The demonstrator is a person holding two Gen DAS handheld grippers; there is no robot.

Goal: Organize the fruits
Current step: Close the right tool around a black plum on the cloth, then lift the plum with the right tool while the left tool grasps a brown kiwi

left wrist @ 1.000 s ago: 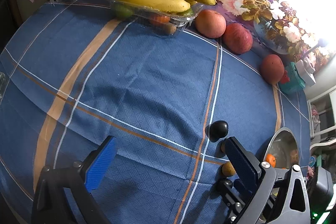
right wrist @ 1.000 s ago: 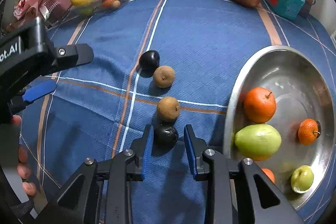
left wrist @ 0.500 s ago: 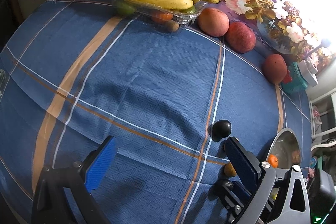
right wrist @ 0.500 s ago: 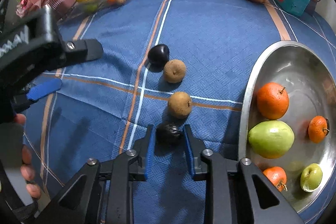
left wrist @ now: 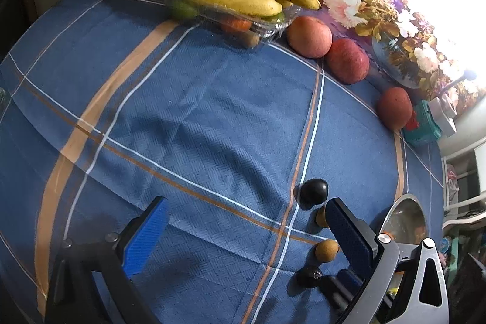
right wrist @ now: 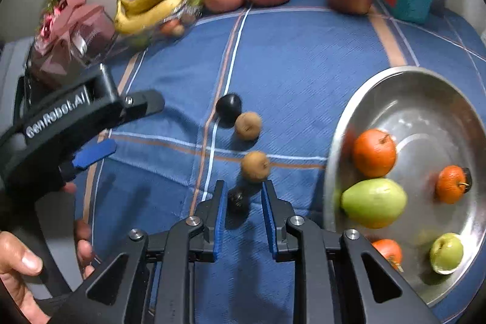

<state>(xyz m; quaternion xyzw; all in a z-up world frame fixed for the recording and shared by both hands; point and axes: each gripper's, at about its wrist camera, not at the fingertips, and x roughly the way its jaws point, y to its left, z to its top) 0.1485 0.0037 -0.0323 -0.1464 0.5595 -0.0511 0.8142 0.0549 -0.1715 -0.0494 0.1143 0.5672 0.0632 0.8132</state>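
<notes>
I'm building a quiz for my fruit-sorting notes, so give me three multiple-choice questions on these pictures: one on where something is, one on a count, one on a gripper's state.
1. Where is the wrinkled dark fruit?
A) in the metal bowl
B) between the right gripper's fingers
C) on top of the bananas

2. How many brown round fruits lie loose on the blue cloth?
A) two
B) four
C) none

3. How do the left gripper's fingers stand?
A) shut on a banana
B) shut on nothing
C) wide open, nothing between them

Answers: B, it sits on the cloth right between those fingers; A, just two show there; C, only cloth shows in the wide gap.
</notes>
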